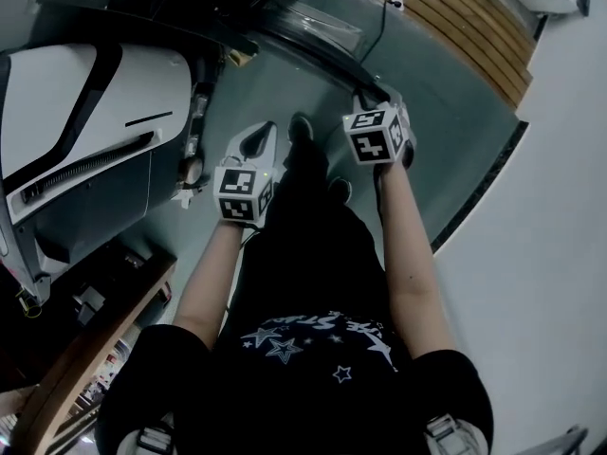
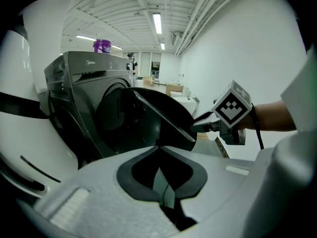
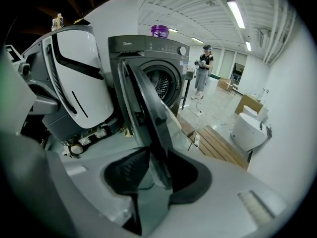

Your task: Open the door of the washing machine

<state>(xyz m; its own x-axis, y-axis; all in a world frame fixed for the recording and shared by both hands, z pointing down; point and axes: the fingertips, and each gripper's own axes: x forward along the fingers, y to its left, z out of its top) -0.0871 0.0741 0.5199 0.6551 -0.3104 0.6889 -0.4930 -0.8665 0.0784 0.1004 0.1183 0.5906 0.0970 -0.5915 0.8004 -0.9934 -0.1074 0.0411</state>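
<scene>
In front of the washer [image 3: 148, 51], the door [image 3: 143, 108] stands swung out from the drum opening, hinged at its left side as the right gripper view shows it. The right gripper [image 3: 154, 157] has its claw narrowed onto the door's free rim, one dark pad pressed on each face of it. In the left gripper view the same gripper meets the door at its outer edge. The left gripper [image 2: 159, 155] hangs just beside it, apart from the door, with its claw closed and nothing in it. From the head view, both forearms reach forward over the grey floor [image 1: 455, 131]. A white housing [image 1: 85, 102] sits beside the washer, and a purple bottle [image 3: 160, 30] stands on top. A person [image 3: 203, 73] stands far down the hall.
</scene>
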